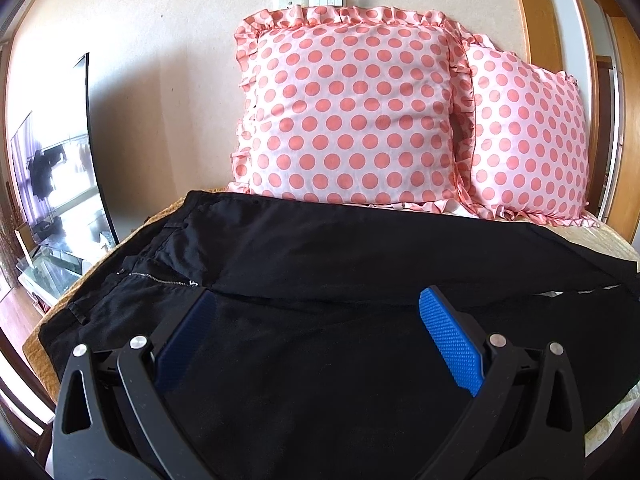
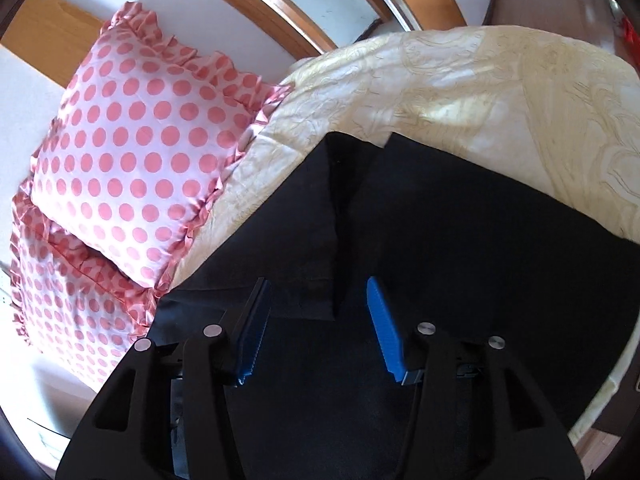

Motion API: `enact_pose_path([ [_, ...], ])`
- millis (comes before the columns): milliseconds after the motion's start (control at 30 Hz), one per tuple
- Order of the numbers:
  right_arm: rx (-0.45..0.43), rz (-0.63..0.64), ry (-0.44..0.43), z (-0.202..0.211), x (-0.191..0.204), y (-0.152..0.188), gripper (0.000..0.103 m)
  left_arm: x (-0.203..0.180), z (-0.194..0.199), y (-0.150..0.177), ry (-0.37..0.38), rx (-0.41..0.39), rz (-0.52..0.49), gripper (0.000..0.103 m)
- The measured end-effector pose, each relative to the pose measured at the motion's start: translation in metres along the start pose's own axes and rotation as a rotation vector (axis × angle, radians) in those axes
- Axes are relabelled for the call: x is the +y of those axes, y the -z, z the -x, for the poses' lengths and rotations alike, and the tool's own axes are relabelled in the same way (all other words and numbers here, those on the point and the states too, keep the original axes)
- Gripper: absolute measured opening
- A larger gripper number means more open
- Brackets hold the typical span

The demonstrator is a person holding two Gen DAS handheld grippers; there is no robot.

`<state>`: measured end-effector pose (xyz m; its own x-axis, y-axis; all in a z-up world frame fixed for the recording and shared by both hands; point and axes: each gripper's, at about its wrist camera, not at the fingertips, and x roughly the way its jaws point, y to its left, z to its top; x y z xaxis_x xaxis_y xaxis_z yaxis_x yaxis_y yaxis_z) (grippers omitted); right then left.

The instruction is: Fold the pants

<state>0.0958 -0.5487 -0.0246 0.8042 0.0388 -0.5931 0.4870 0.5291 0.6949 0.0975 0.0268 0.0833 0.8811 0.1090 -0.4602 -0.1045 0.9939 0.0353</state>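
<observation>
Your left gripper [image 1: 316, 304] and right gripper [image 2: 316, 292], jaws apart and holding nothing, above black pants [image 1: 360, 248] spread across the cream bedspread [image 2: 460, 92], polka-dot pillows [image 1: 352, 108] at the far side

Pants [image 1: 360, 248] lower part hidden under left tongs [image 1: 316, 300]; far pillow [image 1: 532, 136] half behind near pillow [image 1: 348, 108]

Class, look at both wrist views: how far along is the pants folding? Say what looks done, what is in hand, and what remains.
Done: the black pants lie spread on the bed, zipper showing, the two leg ends side by side. No fold shows yet. In hand: nothing; the left gripper and right gripper are open above the cloth. Left: grasping and all the folding.
</observation>
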Motion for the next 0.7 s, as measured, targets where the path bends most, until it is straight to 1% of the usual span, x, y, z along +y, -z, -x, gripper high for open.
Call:
enact_pose_path([
  [67,0.032,-0.009,-0.04,-0.006,0.001,0.001,0.05,0.0,-0.001,0.001,0.002,0.004,0.002,0.101],
  [133,0.028,0.005,-0.042,-0.006,0.003,0.002,0.047,0.0,-0.001,0.0,0.001,0.003,0.001,0.101],
  [167,0.031,0.0,-0.053,-0.007,0.002,0.003,0.044,0.0,-0.001,0.0,0.002,0.003,0.0,0.101],
  [233,0.043,-0.033,-0.081,-0.008,-0.004,0.004,0.036,0.0,-0.001,0.0,-0.001,0.002,-0.003,0.101],
  [300,0.037,-0.046,-0.086,-0.008,-0.007,0.004,0.034,-0.001,-0.003,0.001,-0.009,0.004,-0.003,0.101],
  [367,0.033,-0.062,-0.092,-0.01,-0.008,0.001,0.033,-0.002,-0.005,0.001,-0.011,0.01,0.003,0.101],
  [433,0.029,-0.051,-0.078,-0.014,-0.006,-0.002,0.031,-0.002,-0.006,0.001,-0.009,0.019,0.011,0.101],
  [533,0.055,-0.012,-0.07,-0.019,0.0,-0.007,0.031,-0.003,-0.006,0.002,-0.012,0.019,0.008,0.101],
  [633,0.072,-0.024,-0.079,-0.021,-0.001,-0.01,0.033,-0.004,-0.005,0.003,-0.027,0.012,-0.004,0.101],
  [667,0.07,-0.002,-0.072,-0.022,0.002,-0.01,0.033,-0.004,-0.005,0.003,-0.028,0.012,-0.004,0.101],
  [700,0.063,0.04,-0.051,-0.023,0.006,-0.01,0.029,-0.004,-0.005,0.004,-0.024,0.012,-0.002,0.101],
])
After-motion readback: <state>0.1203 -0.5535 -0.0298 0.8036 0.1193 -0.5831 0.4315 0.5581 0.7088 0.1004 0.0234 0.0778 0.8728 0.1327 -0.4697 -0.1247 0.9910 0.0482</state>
